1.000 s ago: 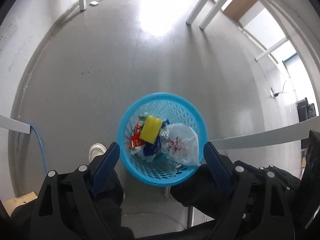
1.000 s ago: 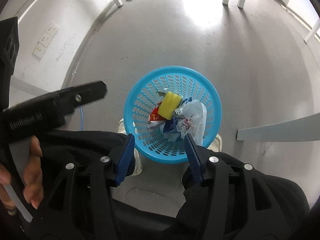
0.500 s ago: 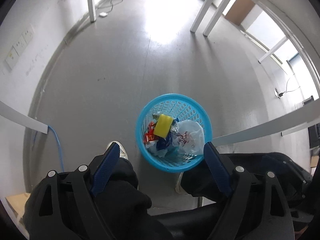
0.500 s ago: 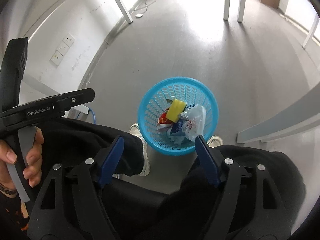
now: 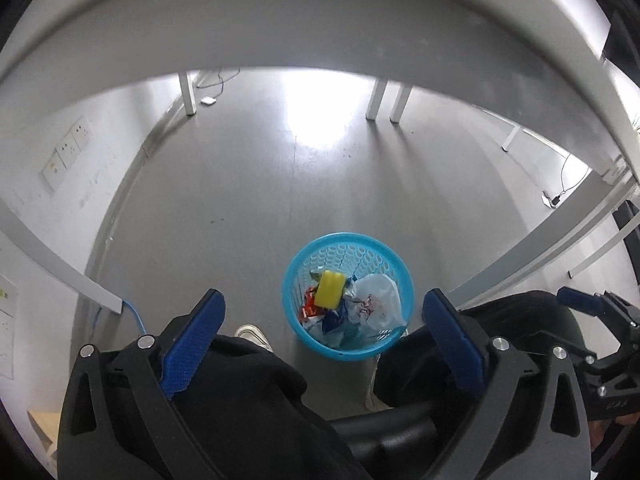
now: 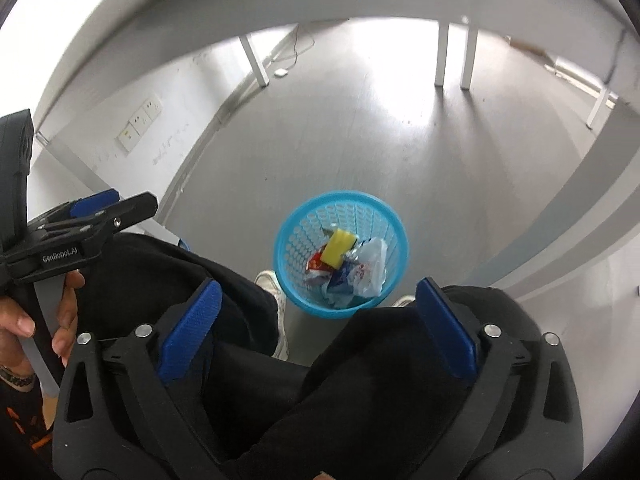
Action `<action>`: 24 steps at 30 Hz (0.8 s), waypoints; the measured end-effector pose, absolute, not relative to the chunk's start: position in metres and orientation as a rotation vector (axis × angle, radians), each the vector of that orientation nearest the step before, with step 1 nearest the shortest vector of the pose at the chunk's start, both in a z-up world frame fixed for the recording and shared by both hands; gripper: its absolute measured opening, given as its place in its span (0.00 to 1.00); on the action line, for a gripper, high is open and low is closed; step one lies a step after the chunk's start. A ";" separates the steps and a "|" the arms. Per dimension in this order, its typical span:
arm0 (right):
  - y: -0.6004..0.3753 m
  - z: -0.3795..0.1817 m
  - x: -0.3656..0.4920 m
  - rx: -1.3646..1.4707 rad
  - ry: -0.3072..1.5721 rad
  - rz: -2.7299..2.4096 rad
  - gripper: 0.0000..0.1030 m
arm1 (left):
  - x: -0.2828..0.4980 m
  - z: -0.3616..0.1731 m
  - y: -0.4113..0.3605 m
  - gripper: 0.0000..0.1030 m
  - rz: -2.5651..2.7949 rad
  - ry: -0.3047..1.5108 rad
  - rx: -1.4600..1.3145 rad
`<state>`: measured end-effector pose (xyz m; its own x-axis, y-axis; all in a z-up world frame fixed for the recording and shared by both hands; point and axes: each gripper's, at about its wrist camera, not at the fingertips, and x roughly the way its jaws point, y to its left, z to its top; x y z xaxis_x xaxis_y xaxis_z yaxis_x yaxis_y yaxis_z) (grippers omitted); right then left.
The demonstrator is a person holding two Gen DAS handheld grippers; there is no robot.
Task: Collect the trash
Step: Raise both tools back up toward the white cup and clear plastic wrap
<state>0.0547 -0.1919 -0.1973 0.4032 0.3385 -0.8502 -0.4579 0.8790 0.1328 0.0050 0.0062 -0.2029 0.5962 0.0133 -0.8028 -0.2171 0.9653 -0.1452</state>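
From my left claw (image 5: 320, 324), spread wide and empty, the round blue perforated plastic basket (image 5: 298, 280) sits on the grey floor (image 5: 260, 184), holding a yellow sponge (image 5: 329, 289) and wrappers. My right claw (image 6: 316, 312) gapes empty above it.

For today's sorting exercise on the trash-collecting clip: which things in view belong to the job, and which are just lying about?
Part of the job:
- blue basket on the floor
- yellow sponge on top of the trash inside
- clear plastic bag inside
- red wrapper inside
- left tongs and right tongs, both open and empty

Just lying about:
- wall sockets
- blue cable
- white table legs
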 end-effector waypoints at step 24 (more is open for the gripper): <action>-0.216 -0.032 0.067 -0.125 0.677 0.525 0.92 | 0.009 -0.051 0.002 0.94 0.012 0.674 -0.222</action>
